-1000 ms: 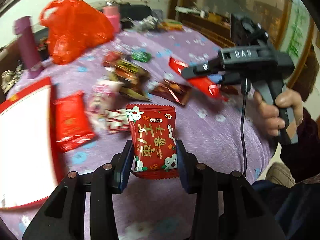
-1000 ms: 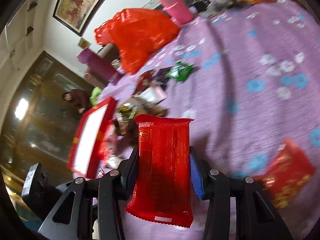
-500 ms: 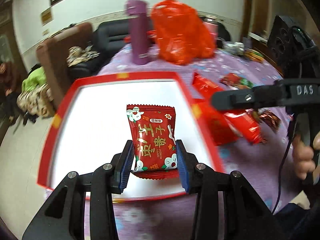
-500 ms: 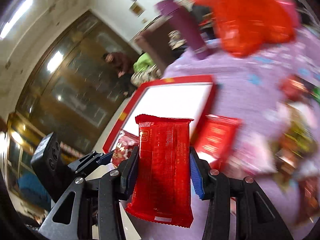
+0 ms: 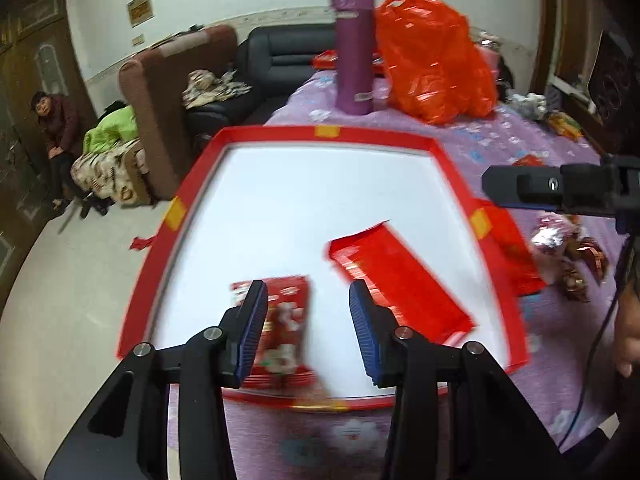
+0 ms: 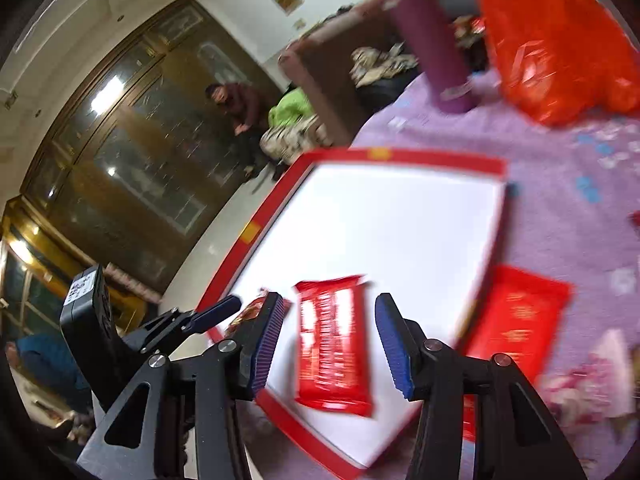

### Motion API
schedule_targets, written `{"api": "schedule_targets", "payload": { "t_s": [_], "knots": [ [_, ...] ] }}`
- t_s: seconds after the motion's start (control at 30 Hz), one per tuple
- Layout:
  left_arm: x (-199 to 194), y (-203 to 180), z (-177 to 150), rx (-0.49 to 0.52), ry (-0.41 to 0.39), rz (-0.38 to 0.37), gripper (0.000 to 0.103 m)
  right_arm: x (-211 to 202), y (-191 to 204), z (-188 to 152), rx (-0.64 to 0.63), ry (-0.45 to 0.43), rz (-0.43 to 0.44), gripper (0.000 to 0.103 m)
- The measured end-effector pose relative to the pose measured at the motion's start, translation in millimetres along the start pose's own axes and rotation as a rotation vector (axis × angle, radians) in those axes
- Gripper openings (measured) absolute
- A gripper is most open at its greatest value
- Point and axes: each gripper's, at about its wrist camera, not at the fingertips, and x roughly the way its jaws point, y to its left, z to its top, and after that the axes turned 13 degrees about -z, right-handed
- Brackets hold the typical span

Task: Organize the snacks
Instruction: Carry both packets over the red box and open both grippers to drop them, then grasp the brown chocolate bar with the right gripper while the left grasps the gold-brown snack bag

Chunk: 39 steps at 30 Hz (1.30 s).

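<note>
While both grippers' jaws are opening, two red packets (image 5: 276, 320) (image 6: 332, 340) lie free in the tray (image 5: 328, 132)

Both wrist cameras are looking steeply down from close above, the left squarely and the right rolled sideways, sharing the red-rimmed tray (image 5: 448, 160) (image 6: 440, 158) and purple flask (image 5: 354, 48) (image 6: 428, 36) beyond
</note>
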Motion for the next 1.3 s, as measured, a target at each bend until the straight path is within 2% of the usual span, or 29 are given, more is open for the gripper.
{"api": "schedule_targets", "payload": {
  "t_s": [0.1,0.23,0.4,0.57,0.7,0.8,0.87,1.0,1.07,1.2,1.23,1.3],
  "knots": [
    [-4,-20,3,0.042,-0.02,-0.06,0.048,-30,-37,-3,0.037,-0.065,-0.067,0.051],
    [-1,-62,6,0.137,-0.011,-0.135,0.049,-70,-86,-19,0.081,-0.124,-0.196,0.057],
    [6,-108,12,0.228,0.013,-0.214,0.049,-109,-139,-50,0.105,-0.132,-0.374,0.058],
    [21,-150,29,0.308,0.032,-0.249,0.052,-115,-172,-68,0.085,-0.066,-0.471,0.061],
    [39,-179,51,0.338,0.048,-0.272,0.054,-104,-175,-72,0.063,-0.018,-0.487,0.061],
    [55,-200,60,0.389,0.085,-0.292,0.058,-91,-166,-73,-0.017,0.022,-0.534,0.059],
    [65,-214,63,0.426,0.113,-0.299,0.058,-84,-162,-76,-0.058,0.031,-0.568,0.059],
    [85,-232,69,0.463,0.149,-0.311,0.058,-80,-161,-82,-0.078,0.034,-0.572,0.056],
    [95,-240,70,0.488,0.187,-0.336,0.058,-78,-157,-84,-0.119,0.038,-0.614,0.049],
    [114,-249,66,0.507,0.258,-0.357,0.058,-83,-162,-87,-0.111,0.026,-0.601,0.039],
    [117,-249,64,0.505,0.268,-0.361,0.056,-84,-164,-87,-0.109,0.022,-0.607,0.031],
    [123,-248,62,0.49,0.28,-0.358,0.044,-89,-169,-88,-0.079,0.02,-0.573,0.03]
  ]
}}
